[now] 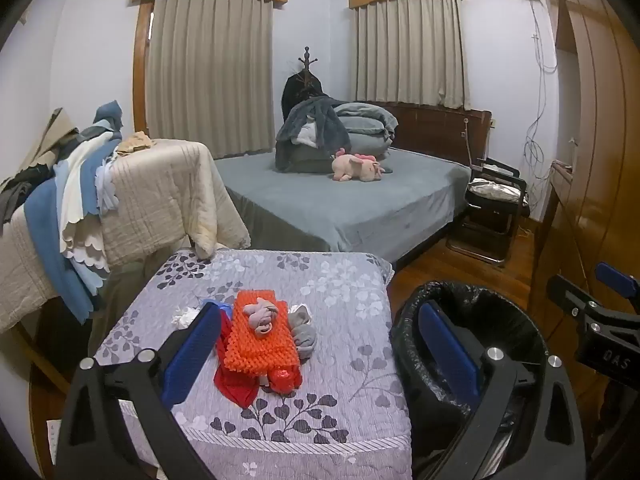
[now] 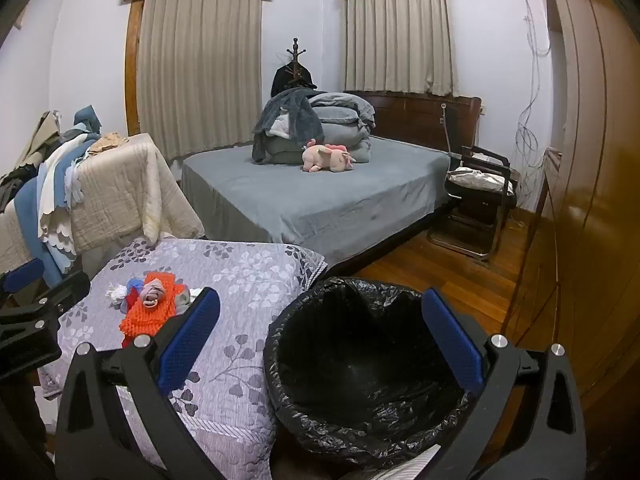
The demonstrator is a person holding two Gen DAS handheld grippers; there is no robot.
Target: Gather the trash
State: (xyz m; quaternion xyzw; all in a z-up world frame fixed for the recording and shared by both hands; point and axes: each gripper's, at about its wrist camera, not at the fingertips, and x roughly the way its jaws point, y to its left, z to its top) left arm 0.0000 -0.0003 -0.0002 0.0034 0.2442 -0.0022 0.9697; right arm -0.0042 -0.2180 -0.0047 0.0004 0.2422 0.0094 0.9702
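A small heap of trash lies on a grey floral quilt (image 1: pixel 344 280): an orange bumpy sheet (image 1: pixel 260 340) with a pink crumpled scrap (image 1: pixel 262 314) on top, a red wrapper (image 1: pixel 236 386), a white tissue wad (image 1: pixel 184 316) and a grey rag (image 1: pixel 306 330). My left gripper (image 1: pixel 318 312) hovers open just short of the heap, nothing between its blue pads. To the right stands a bin lined with a black bag (image 2: pixel 360 364). My right gripper (image 2: pixel 320 296) is open over the bin's mouth and holds nothing. The heap (image 2: pixel 150 308) also shows in the right wrist view.
Beyond the quilt is a bed with a grey sheet (image 1: pixel 360 200), piled bedding and a pink plush toy (image 1: pixel 356 166). Blankets hang over a rack (image 1: pixel 152 196) at the left. A black chair (image 1: pixel 496 200) and a wooden wardrobe (image 1: pixel 600 140) stand on the right, over wooden floor.
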